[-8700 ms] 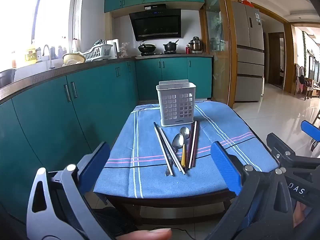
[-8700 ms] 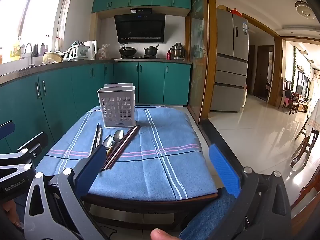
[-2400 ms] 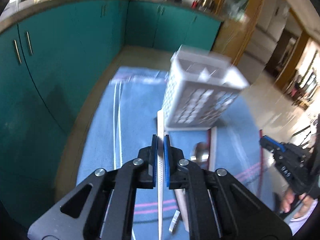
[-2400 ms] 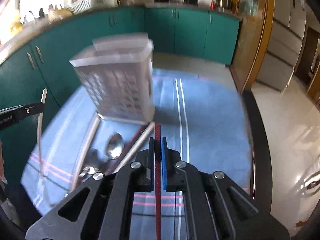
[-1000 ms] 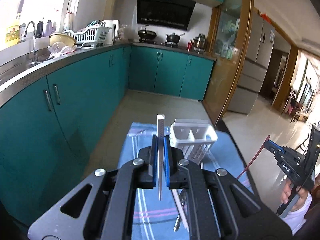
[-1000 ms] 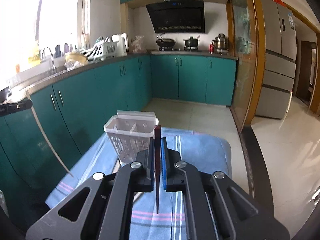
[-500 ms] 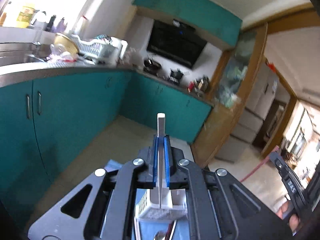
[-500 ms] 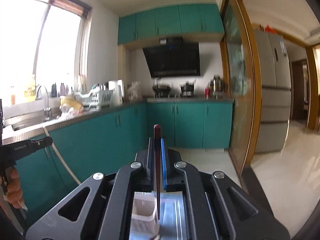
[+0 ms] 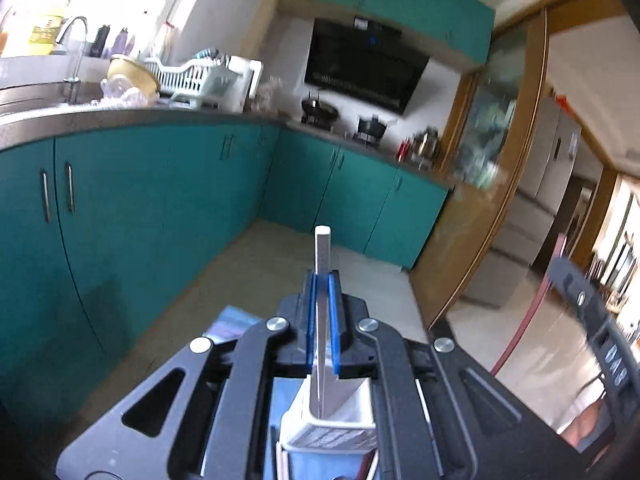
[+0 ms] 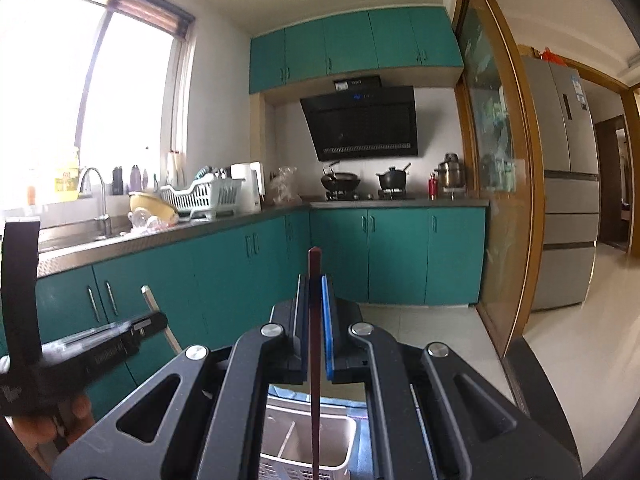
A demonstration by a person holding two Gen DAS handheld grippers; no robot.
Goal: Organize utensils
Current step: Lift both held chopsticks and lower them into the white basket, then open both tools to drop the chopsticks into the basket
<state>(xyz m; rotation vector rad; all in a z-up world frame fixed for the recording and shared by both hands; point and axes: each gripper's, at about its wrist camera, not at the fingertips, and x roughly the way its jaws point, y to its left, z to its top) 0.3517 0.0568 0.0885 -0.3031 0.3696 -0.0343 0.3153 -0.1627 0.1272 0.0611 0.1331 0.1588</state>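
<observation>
My left gripper (image 9: 322, 280) is shut on a white chopstick (image 9: 322, 252), held upright with its lower end inside the white slotted utensil holder (image 9: 328, 430). My right gripper (image 10: 313, 284) is shut on a dark red chopstick (image 10: 314, 264), held upright with its lower end over the holder (image 10: 306, 448) below it. In the right wrist view the left gripper (image 10: 80, 354) shows at the left with the white chopstick (image 10: 156, 312). In the left wrist view the right gripper (image 9: 592, 328) shows at the right with the red chopstick (image 9: 532, 312).
The blue cloth (image 9: 228, 326) on the table shows beneath the holder. Teal cabinets (image 10: 240, 264), a counter with a sink and dish rack (image 10: 204, 196), a stove with pots (image 10: 392, 180) and a fridge (image 10: 568, 184) stand behind.
Both grippers have moved in over the holder with their chopsticks held upright. The white chopstick's lower end has gone into the holder. The red one now hangs over it.
</observation>
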